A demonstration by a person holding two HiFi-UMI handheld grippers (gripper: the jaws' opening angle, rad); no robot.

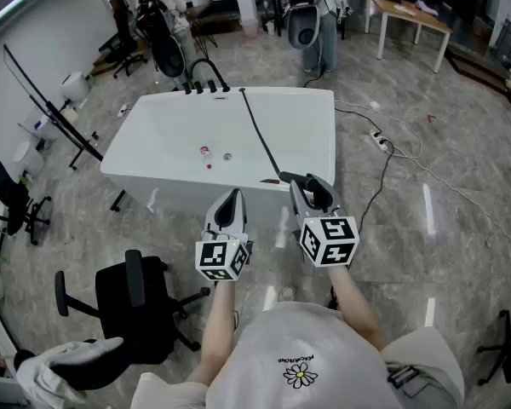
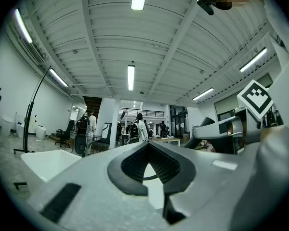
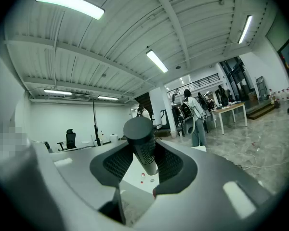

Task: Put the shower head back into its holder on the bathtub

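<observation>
One bathtub (image 1: 319, 135) (white), one shower head (image 3: 140, 139), two claws (image 1: 232, 198) (image 1: 310, 186)

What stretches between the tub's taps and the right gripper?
A black hose, lying across the bathtub to the gripped shower head; head view shows it.

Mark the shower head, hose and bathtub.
shower head (image 3: 143, 150), right gripper view, textured handle between the jaws.
hose (image 1: 257, 135), head view, mid-length across the bathtub.
bathtub (image 1: 322, 139), head view, right rim.

Floor (image 1: 460, 228): grey polished tiles.
Bathtub (image 1: 311, 143): white, 12 o'clock.
Office chair (image 1: 132, 309): black, 8 o'clock.
Power strip (image 1: 380, 141): white, 2 o'clock.
</observation>
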